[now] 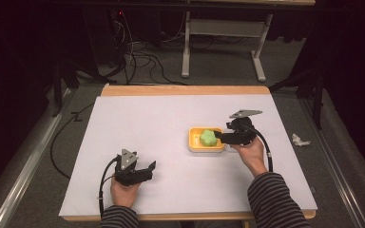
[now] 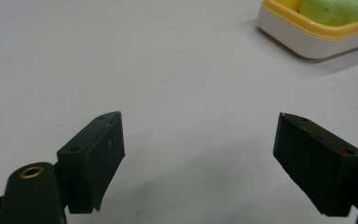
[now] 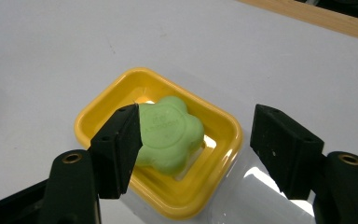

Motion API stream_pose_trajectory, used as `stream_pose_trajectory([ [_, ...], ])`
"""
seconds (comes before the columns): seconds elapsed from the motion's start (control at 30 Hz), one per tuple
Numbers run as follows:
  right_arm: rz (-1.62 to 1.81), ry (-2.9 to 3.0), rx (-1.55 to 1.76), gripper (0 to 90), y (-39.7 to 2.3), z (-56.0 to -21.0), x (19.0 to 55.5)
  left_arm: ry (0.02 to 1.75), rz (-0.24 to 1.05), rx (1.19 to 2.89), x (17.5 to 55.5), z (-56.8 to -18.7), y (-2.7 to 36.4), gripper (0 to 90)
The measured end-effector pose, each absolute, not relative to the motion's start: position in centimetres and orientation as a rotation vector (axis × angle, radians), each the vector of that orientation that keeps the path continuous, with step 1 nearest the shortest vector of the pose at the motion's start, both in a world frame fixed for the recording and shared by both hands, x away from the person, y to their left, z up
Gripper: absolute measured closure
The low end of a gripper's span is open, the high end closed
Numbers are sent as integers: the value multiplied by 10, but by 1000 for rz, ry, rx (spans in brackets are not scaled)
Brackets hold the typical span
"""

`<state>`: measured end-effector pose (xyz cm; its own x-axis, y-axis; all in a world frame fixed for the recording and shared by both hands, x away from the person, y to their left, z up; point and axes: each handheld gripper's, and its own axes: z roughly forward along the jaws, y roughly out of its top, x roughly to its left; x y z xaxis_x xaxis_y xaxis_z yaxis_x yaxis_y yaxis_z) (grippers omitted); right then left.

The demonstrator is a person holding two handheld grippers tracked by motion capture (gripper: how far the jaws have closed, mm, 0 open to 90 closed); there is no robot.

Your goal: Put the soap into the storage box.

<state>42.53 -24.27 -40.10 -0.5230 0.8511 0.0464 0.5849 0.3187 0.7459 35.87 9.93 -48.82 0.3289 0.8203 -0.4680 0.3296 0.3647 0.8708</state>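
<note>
2 hand-held grippers (image 1: 140,172) (image 1: 221,136) — 1 green soap (image 3: 168,133), 1 yellow dish (image 3: 98,116).

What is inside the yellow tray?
A green flower-shaped soap bar lies in the yellow rectangular plastic tray. The tray floor beneath it is covered.

Person wears dark long sleeves w/ thin grey stripes (image 1: 273,199). Each hand holds a black two-jaw tool. Left gripper (image 1: 145,170): grey triangular plate on top, black cable trailing back. Right gripper (image 1: 220,136): same plate and cable. Jaw blocks are matte black wedges w/ small screw holes; brass-ringed holes at the arms.
</note>
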Motion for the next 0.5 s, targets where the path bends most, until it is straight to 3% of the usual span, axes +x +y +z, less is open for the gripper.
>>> stream_pose_trajectory([
  [0.17, 1047, 2203, 1266, 392, -249, -397, 417, 1253, 452, 1218, 359, -488, 99, 168],
  [0.5, 1083, 2159, 1280, 393, -265, -394, 408, 1253, 451, 1219, 359, -488, 99, 168],
])
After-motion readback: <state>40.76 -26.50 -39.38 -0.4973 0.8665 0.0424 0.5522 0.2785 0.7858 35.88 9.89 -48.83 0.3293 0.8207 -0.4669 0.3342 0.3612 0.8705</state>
